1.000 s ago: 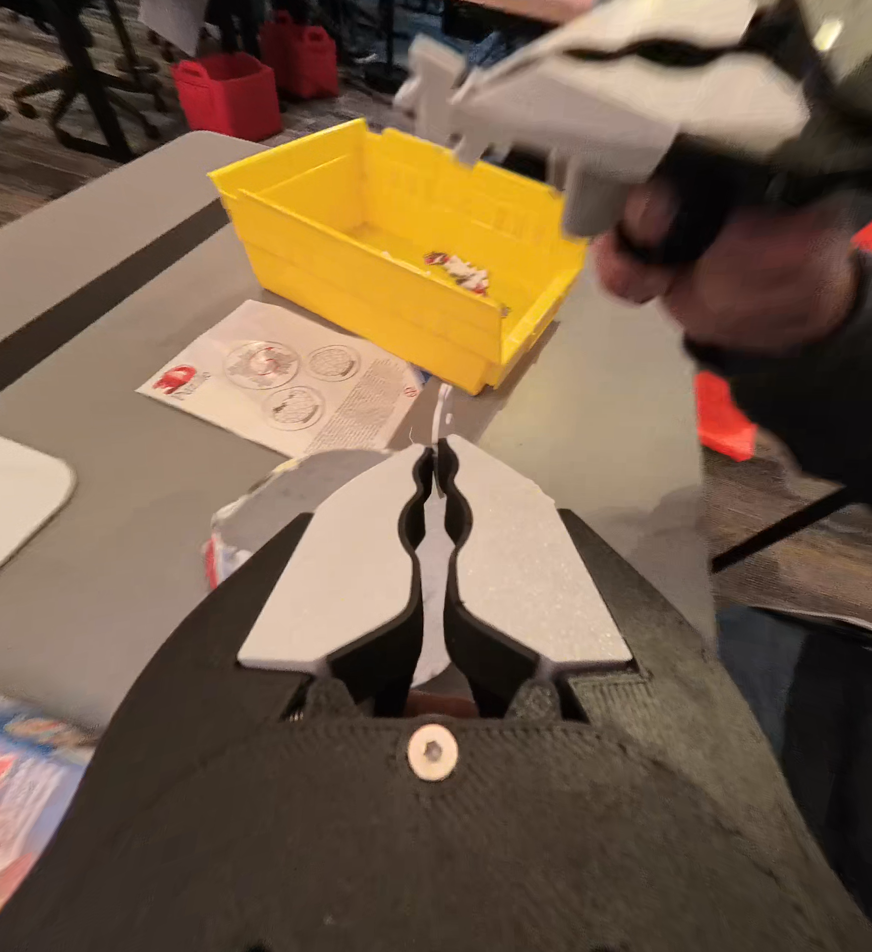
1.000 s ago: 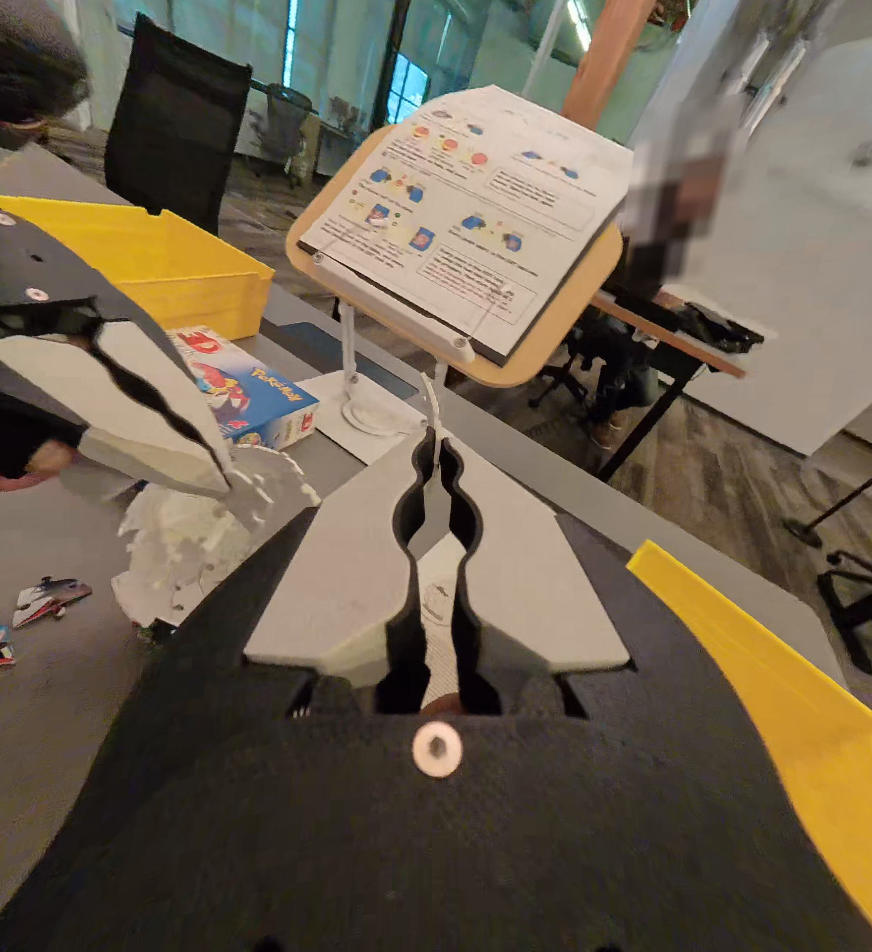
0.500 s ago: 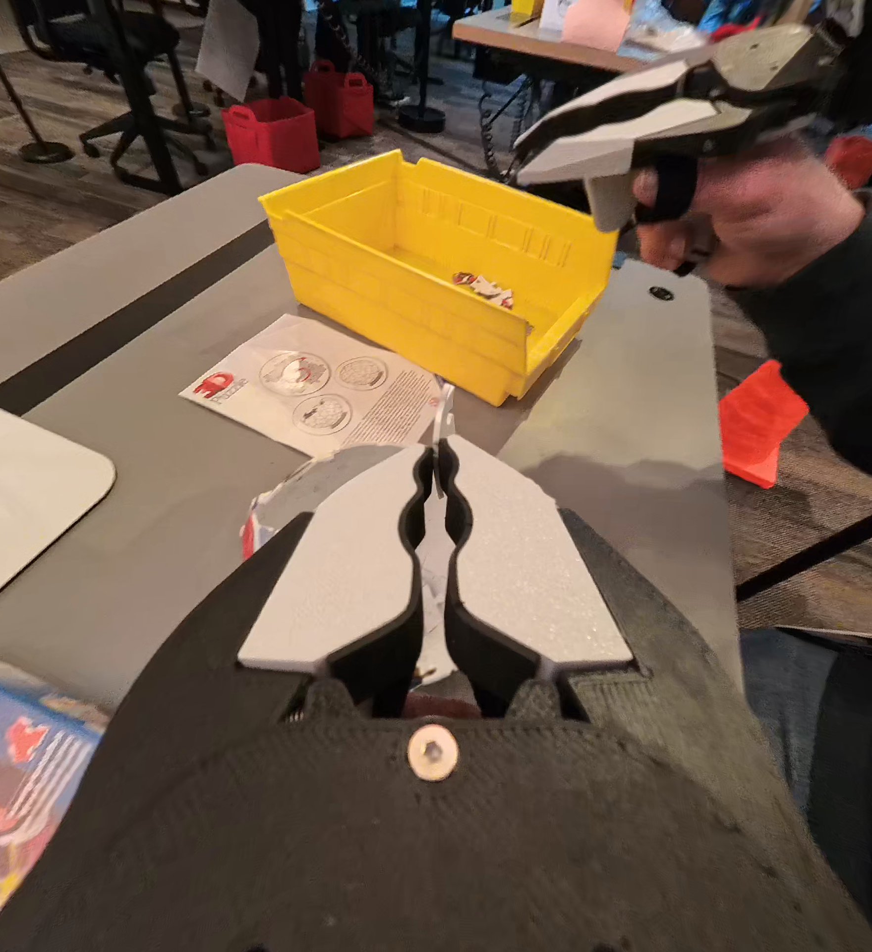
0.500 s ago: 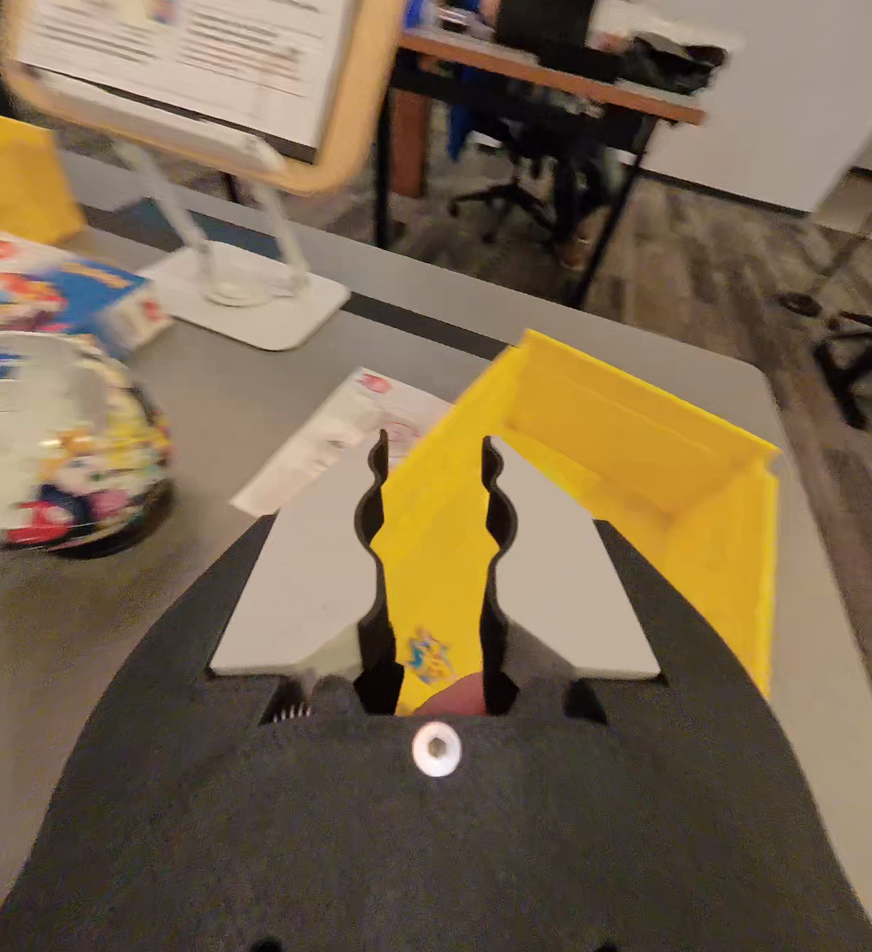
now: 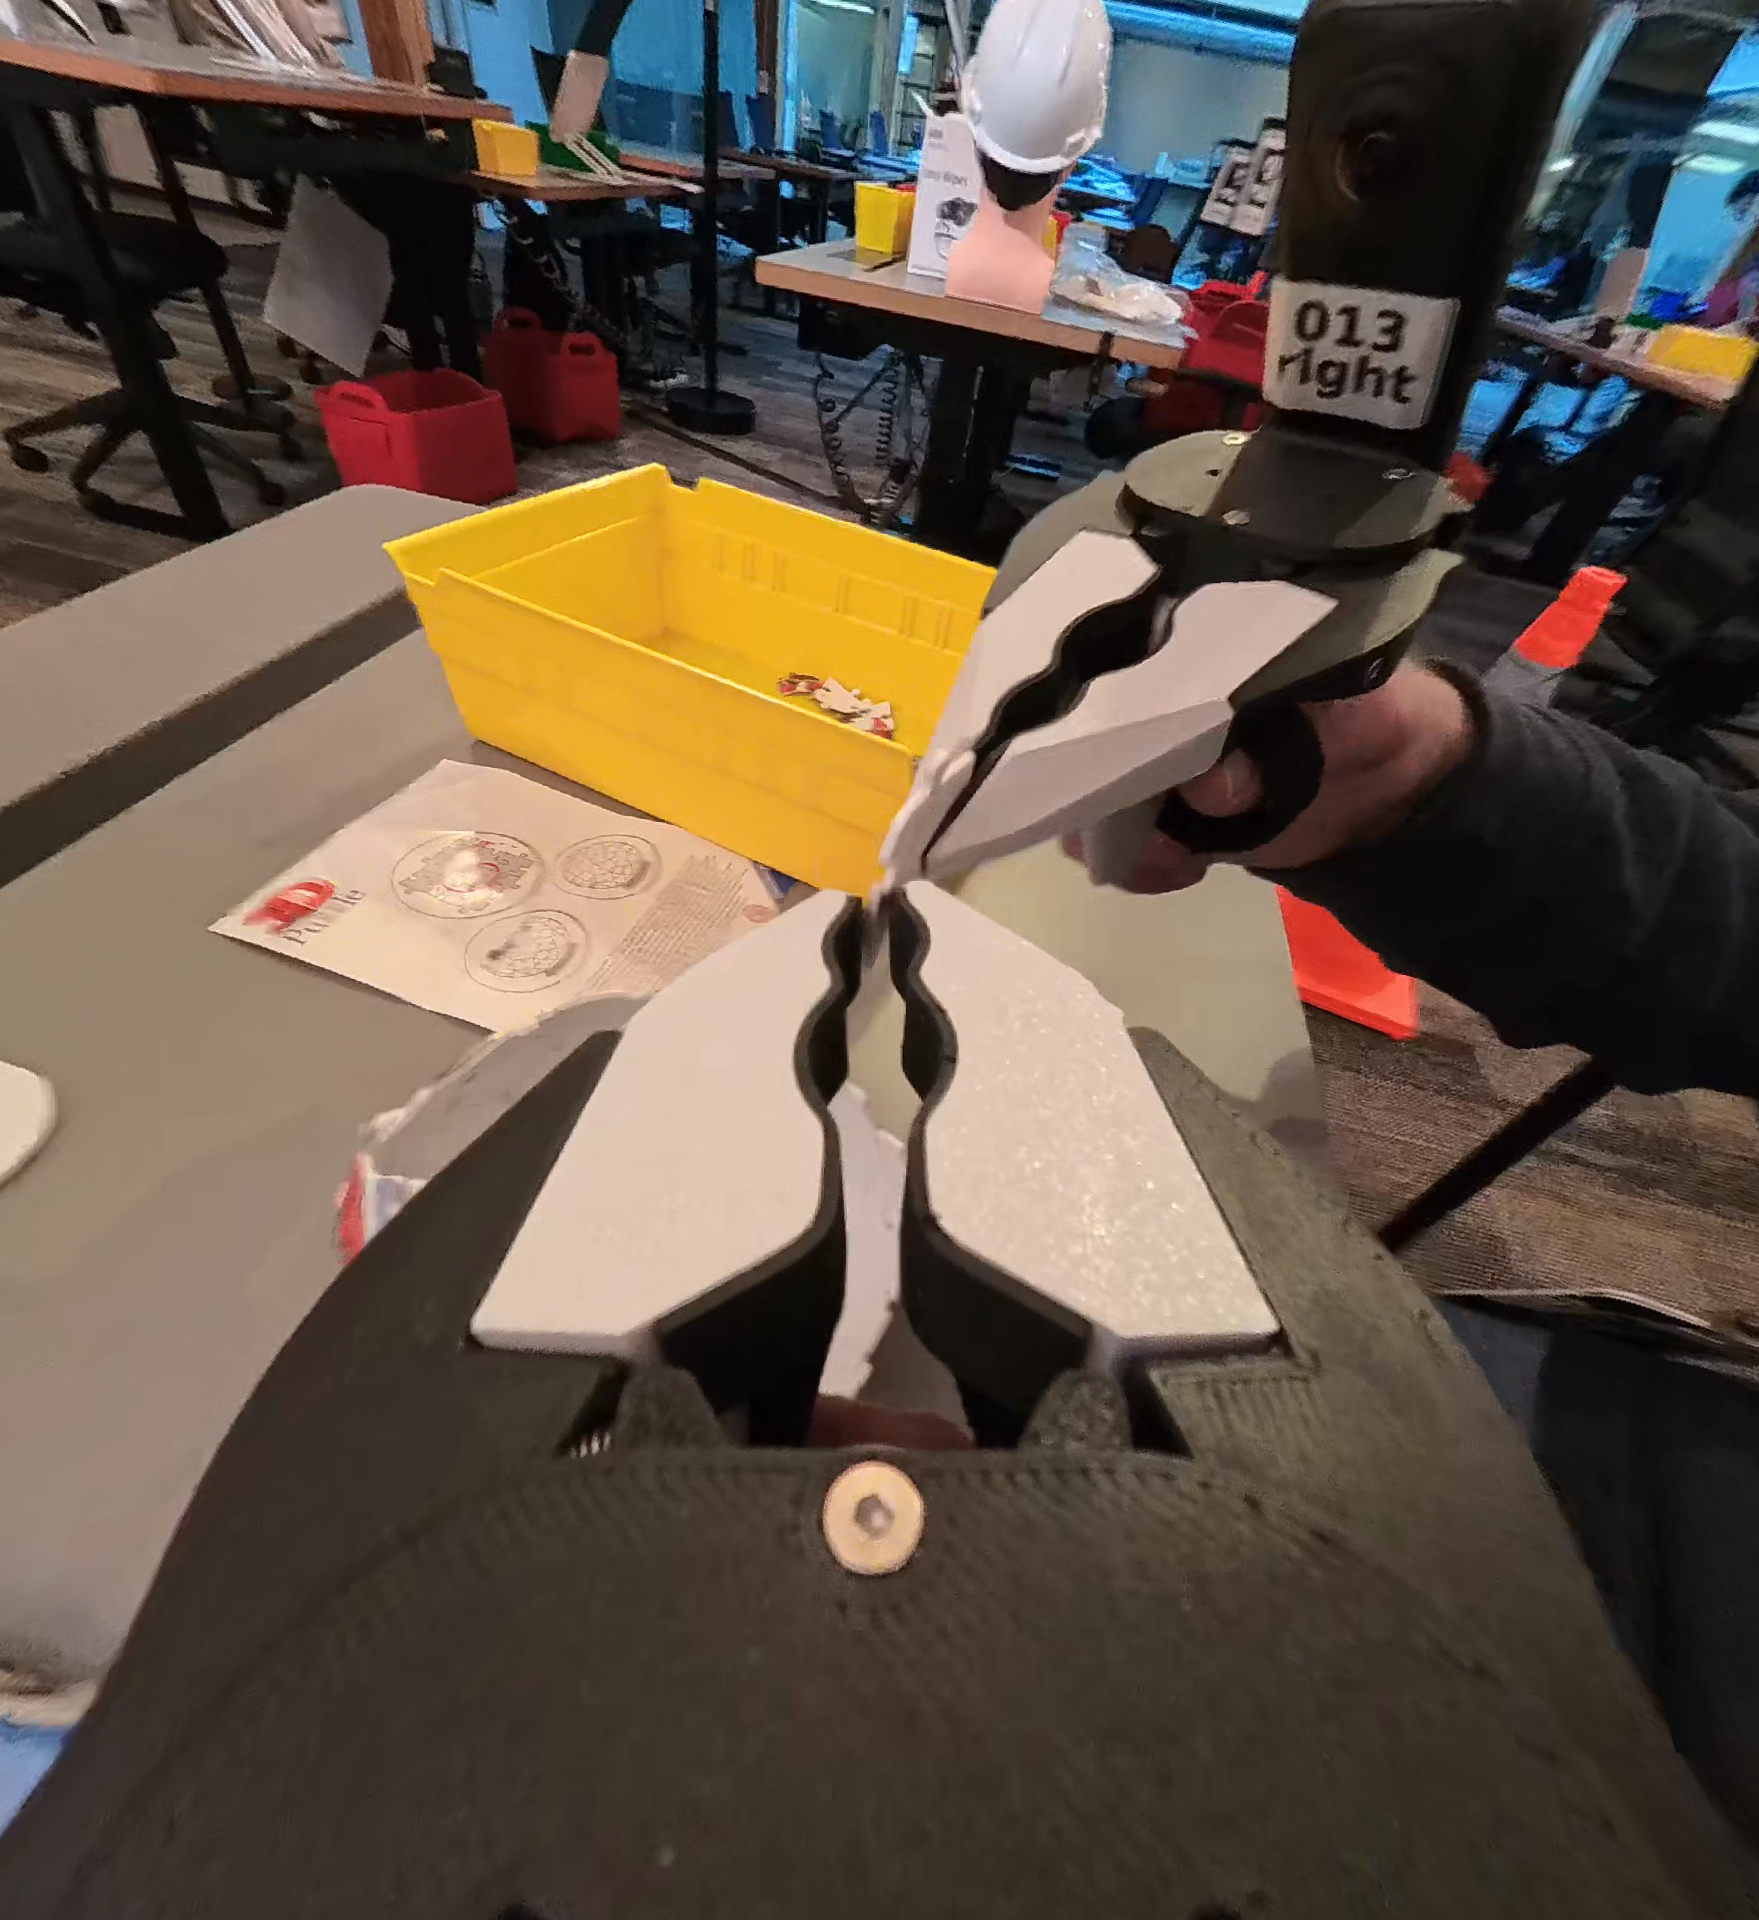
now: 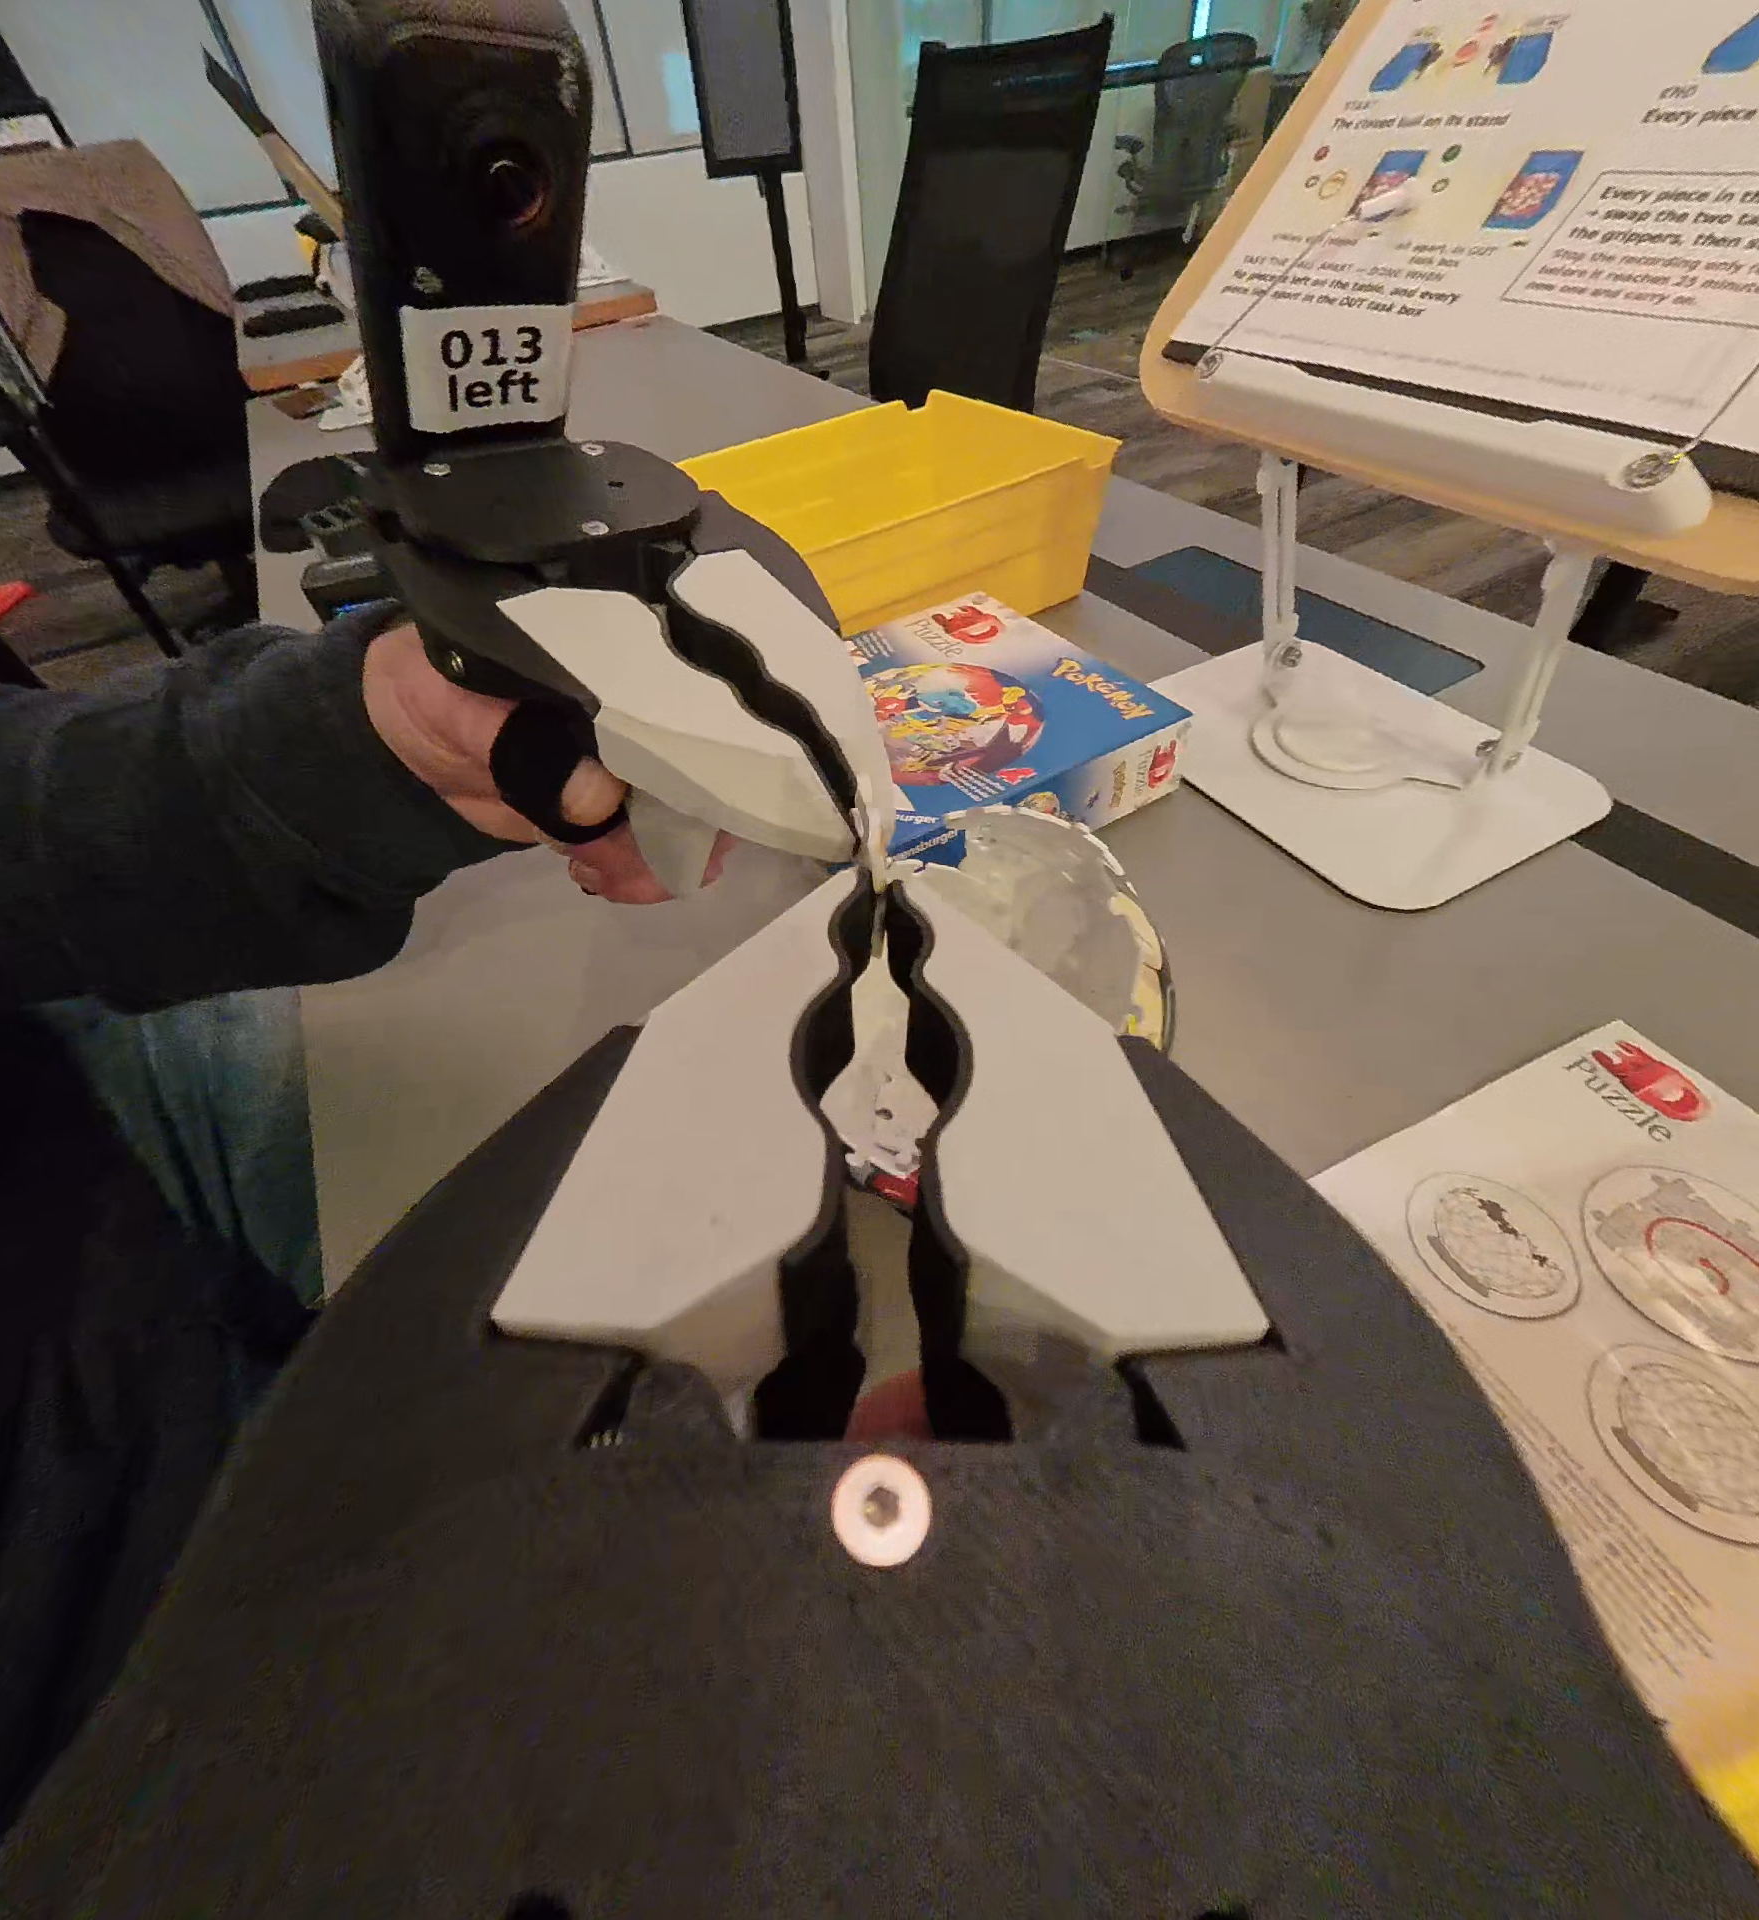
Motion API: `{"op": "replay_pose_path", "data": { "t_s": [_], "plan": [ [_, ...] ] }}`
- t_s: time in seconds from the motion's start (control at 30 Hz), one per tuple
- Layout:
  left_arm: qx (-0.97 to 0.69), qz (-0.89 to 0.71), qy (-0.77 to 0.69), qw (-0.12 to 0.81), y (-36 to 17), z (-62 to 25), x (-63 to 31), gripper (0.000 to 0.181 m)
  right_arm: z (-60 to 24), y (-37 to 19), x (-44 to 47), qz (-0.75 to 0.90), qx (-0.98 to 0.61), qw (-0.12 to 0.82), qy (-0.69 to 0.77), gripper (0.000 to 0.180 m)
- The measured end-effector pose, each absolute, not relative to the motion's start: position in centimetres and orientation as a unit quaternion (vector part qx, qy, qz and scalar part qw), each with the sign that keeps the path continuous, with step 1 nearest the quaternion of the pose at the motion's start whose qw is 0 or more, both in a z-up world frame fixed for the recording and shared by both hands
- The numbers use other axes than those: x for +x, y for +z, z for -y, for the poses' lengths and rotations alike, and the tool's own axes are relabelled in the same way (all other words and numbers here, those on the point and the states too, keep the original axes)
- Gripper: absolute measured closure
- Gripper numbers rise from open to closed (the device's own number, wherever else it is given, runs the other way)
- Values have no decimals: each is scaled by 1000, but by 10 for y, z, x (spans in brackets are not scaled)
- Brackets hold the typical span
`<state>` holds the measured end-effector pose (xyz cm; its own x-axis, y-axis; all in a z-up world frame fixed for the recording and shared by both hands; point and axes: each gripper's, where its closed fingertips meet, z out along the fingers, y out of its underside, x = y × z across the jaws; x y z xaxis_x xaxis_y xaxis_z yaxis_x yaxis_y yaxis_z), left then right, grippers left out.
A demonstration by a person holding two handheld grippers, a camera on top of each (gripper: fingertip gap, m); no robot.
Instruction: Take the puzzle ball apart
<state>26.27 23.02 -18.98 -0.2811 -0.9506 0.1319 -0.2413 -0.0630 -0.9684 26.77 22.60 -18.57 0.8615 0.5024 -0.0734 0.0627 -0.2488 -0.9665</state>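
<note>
The puzzle ball (image 6: pixel 1062 904) is a half-open shell, white inside, on the grey table just behind my right gripper; its edge shows under my left gripper (image 5: pixel 459 1101). My left gripper (image 5: pixel 870 914) is shut on a thin white strip of puzzle pieces (image 5: pixel 859 1247) held edge-on above the table. My right gripper (image 6: pixel 880 904) is shut on the far end of the same strip, tip to tip with the left. Each gripper also shows in the other's view: the right (image 5: pixel 906 852) and the left (image 6: pixel 859 831).
A yellow bin (image 5: pixel 646 665) behind holds a few loose pieces (image 5: pixel 839 696). A second yellow bin (image 6: pixel 906 499), the puzzle box (image 6: pixel 1020 717), a leaflet (image 5: pixel 501 894) and a document stand (image 6: pixel 1374 790) sit on the table. An orange cone (image 5: pixel 1342 956) stands on the floor. Only a small space, under 4 cm, lies between the two pairs of fingers.
My right gripper carried a piece to the yellow bin, opened over it, then came back and shut at the left gripper's tips. The left gripper stayed shut on the strip.
</note>
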Motion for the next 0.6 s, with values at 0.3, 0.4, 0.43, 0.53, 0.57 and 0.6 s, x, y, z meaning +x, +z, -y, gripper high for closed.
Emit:
{"op": "replay_pose_path", "data": {
  "t_s": [0.3, 0.4, 0.43, 0.53, 0.57, 0.6],
  "plan": [
    [-485, -650, -318, 492, -196, -281, 239, 155, -202, -171, 446, 68, -808, 571, -129, 180],
    [-520, -626, -317, 487, -204, -298, 229, 144, -186, -206, 496, -13, -854, 503, -129, 162],
    [-530, -623, -313, 483, -208, -302, 227, 141, -181, -220, 507, -32, -869, 478, -124, 141],
    [-539, -630, -289, 478, -221, -305, 222, 139, -170, -238, 527, -55, -883, 440, -152, 132],
    [-538, -635, -273, 482, -225, -306, 220, 139, -167, -236, 528, -53, -881, 441, -163, 134],
    [-538, -641, -257, 484, -229, -308, 219, 138, -167, -233, 526, -47, -879, 445, -167, 141]
  ]
}}
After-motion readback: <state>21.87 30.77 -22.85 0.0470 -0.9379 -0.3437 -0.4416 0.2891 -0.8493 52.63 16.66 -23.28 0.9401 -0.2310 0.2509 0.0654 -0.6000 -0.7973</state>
